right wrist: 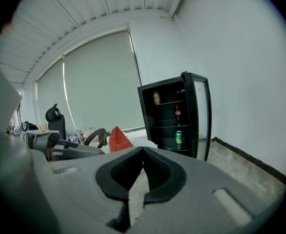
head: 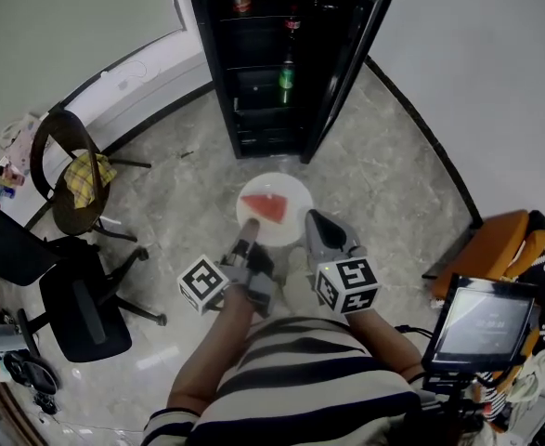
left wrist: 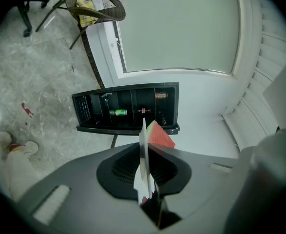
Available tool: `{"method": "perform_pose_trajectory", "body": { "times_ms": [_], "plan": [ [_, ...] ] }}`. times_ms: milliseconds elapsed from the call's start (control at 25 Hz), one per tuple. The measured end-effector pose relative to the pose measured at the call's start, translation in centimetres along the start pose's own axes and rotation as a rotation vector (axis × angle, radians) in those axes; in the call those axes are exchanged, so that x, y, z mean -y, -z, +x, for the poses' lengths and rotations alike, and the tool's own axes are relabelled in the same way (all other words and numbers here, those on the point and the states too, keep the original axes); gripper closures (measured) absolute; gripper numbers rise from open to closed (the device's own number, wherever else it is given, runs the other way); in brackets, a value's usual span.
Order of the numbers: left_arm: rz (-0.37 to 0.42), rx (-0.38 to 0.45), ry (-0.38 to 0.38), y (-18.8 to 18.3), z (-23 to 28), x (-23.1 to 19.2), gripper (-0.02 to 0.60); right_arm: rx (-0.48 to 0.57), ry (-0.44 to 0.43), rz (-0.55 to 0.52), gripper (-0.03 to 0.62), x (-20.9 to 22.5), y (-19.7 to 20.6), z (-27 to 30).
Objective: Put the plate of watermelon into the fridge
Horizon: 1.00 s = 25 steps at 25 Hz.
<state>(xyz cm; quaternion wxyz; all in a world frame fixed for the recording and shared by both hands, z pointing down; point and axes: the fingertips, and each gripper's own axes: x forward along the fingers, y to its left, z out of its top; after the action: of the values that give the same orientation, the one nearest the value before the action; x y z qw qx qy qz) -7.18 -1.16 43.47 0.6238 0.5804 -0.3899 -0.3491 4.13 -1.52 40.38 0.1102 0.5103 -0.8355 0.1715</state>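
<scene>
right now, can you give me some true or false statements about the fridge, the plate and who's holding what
1. The fridge has its door open. True.
2. The right gripper holds the plate. False: the left gripper is clamped on the plate's rim, and the right gripper's jaws are together on nothing.
3. One slice of watermelon lies on the plate. True.
4. The plate sits on a fridge shelf. False: it is held out in front of the fridge, above the floor.
5. A green can stands inside the fridge. True.
</scene>
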Motion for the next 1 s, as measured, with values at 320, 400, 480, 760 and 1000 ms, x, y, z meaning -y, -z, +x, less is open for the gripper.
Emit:
{"method": "perform_pose_trajectory", "body": {
  "times_ms": [320, 400, 480, 760, 1000],
  "plan": [
    [-0.006, 0.045, -0.017, -1.3, 8.2, 0.5, 0.548, -0.029, -0.068, -0.022, 0.595, 5.3, -2.8, 6.4],
    [-0.003, 0.051, -0.024, -1.7, 9.4, 0.4, 0.548, -0.032, -0.074, -0.025, 0.595, 6.0, -3.3, 7.2],
    [0.005, 0.060, -0.042, -2.1, 10.4, -0.2, 0.548, -0.032, -0.079, -0.027, 0.595, 6.8, -3.7, 8.0],
    [-0.005, 0.083, -0.037, -2.7, 13.7, -0.2, 0.548, -0.046, -0.097, -0.045, 0.595, 9.2, -4.4, 10.5],
    [-0.004, 0.106, -0.020, -3.4, 15.2, -0.4, 0.548, -0.052, -0.119, -0.064, 0.595, 10.6, -4.5, 12.4]
  ]
}}
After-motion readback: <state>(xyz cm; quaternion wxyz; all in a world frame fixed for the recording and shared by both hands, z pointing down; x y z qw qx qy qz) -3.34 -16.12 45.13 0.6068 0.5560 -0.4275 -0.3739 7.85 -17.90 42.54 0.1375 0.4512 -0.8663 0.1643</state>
